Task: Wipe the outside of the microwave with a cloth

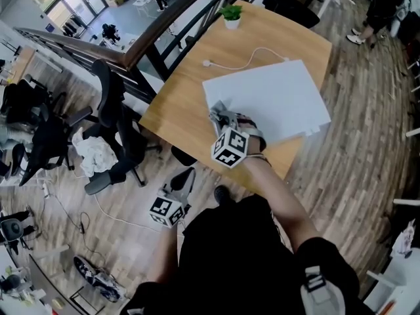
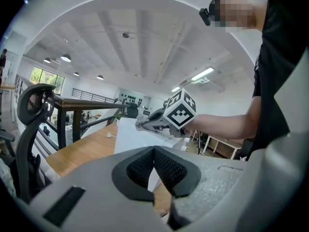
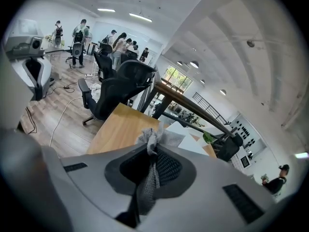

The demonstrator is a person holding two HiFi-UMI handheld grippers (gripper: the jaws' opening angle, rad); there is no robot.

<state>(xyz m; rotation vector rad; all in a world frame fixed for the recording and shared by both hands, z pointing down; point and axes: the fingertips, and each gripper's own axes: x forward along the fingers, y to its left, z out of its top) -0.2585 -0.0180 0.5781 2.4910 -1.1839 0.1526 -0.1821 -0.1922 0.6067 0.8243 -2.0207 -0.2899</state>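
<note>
The microwave [image 1: 275, 100] shows as a flat white box on the wooden table [image 1: 177, 104]. At its near left corner my right gripper [image 1: 226, 125] is shut on a grey cloth [image 1: 216, 109] that lies on the white top. In the right gripper view the cloth [image 3: 150, 140] bunches between the shut jaws of that gripper [image 3: 153, 152], with the white box [image 3: 193, 146] just beyond. My left gripper [image 1: 184, 176] hangs low beside the table, off the microwave. Its own view shows it [image 2: 154, 152] shut on nothing, looking up at the microwave [image 2: 130, 135].
A small potted plant [image 1: 230, 13] stands at the table's far edge, and a white cable [image 1: 243, 61] runs behind the microwave. Black office chairs [image 1: 115, 120] and a dark railing [image 1: 164, 25] stand left of the table. A person [image 1: 384, 8] stands at far right.
</note>
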